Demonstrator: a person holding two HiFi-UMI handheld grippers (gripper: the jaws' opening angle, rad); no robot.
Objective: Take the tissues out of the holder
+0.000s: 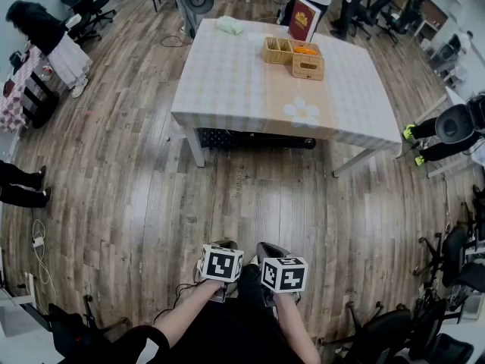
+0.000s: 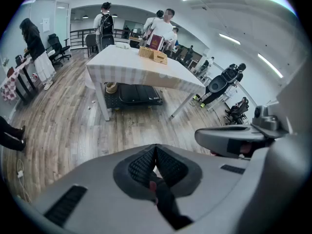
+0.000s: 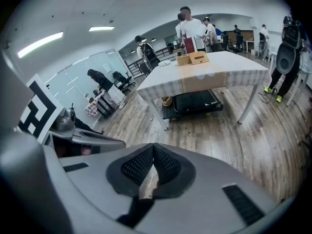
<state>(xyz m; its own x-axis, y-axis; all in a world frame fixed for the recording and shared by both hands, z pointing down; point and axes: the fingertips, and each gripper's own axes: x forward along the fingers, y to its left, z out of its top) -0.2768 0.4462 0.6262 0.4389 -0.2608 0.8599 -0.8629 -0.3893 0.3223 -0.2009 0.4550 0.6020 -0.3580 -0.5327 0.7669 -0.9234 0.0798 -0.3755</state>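
Observation:
The wicker tissue holder (image 1: 308, 66) stands on the far right part of the table (image 1: 235, 89), beside a woven basket (image 1: 278, 49) with orange things in it. It also shows far off in the left gripper view as the tissue holder (image 2: 160, 57) and in the right gripper view as the tissue holder (image 3: 198, 58). My left gripper (image 1: 223, 246) and right gripper (image 1: 271, 250) hang side by side close to my body, well short of the table. Both the left gripper (image 2: 156, 147) and the right gripper (image 3: 154, 146) are shut, with nothing between the pads.
A red upright book (image 1: 303, 20) and a pale green cloth (image 1: 229, 25) lie at the table's far side. A black platform (image 1: 258, 139) sits under the table. Wooden floor lies between me and the table. Office chairs (image 1: 458, 123) and people (image 1: 38, 29) stand around the room.

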